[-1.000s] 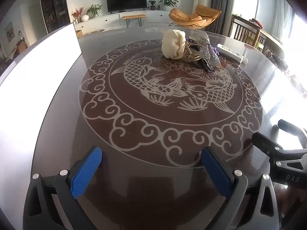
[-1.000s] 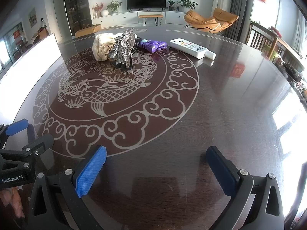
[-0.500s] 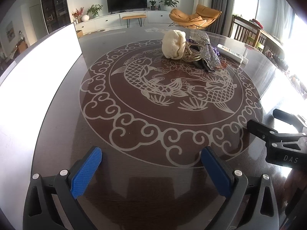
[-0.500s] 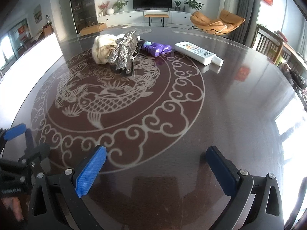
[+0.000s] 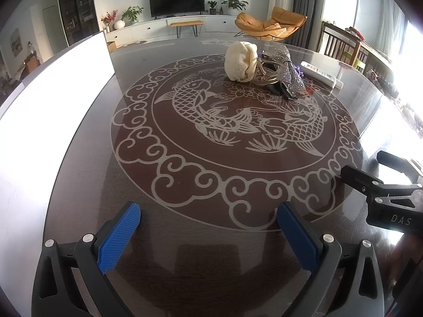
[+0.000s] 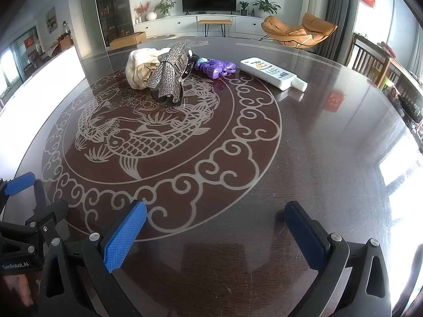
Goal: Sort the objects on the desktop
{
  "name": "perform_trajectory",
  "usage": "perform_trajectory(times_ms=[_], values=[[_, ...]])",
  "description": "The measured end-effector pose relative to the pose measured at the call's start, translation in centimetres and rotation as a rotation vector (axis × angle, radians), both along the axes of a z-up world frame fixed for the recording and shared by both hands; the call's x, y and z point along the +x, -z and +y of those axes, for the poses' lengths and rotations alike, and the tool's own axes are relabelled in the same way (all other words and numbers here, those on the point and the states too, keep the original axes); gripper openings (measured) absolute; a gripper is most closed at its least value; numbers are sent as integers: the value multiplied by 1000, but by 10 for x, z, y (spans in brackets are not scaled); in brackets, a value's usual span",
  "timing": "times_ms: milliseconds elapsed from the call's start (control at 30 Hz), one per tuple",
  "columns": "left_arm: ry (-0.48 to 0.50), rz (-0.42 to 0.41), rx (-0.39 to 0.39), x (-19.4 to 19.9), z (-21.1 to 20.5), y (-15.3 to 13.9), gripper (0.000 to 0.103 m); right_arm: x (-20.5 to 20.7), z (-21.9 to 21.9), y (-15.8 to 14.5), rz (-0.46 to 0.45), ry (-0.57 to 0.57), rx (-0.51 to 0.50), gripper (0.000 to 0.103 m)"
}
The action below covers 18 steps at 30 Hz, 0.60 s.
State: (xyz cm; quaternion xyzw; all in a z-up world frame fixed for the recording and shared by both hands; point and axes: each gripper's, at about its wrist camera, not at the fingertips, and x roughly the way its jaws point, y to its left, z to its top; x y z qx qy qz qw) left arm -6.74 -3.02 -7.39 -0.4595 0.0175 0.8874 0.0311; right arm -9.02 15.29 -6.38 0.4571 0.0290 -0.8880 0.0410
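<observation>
Lying objects: a small cluster sits on the far part of the dark round table with a pale engraved fish medallion (image 6: 317, 137), well apart from both grippers.
Cream cloth: a cream knitted cloth bundle (image 5: 241, 61) rests at the far edge of the medallion, at the left of the cluster in both views.
Hair clip: a large dark hair clip with a silver rhinestone bow (image 6: 168, 75) leans against the cream bundle and touches it; thin golden loops (image 5: 265, 79) show between the two in the left view, and I cannot tell what they belong to.
Purple toy: a small purple plastic toy (image 6: 215, 66) lies just beside the hair clip, on its right side in the right view; in the left view it is mostly hidden behind the bow.
White tube: a white squeeze tube with printed label and white cap (image 6: 272, 73) lies flat, near the purple toy but not touching it.
Left gripper (image 5: 208, 232): the blue pads stand wide apart over the bare near part of the table, with nothing between them.
Right gripper (image 6: 215, 228): also spread wide, empty, above the near rim of the medallion.
Gripper relation: each one appears at the side edge of the other's view, so they are side by side.
White panel: a bright white flat board (image 5: 47, 111) stands along the left side of the table.
</observation>
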Motion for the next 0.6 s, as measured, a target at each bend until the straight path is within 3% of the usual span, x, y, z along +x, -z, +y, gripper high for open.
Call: perform_trajectory(times_ms=[167,467,600], values=[[23,-7,1,-14,3,-1,103,0,0,0,0,0,0,103],[99,-6,1,-98,20,-1,103,0,0,0,0,0,0,103],[72,-4,2,-131,21,-2,103,0,-1,0,0,0,-1,103]])
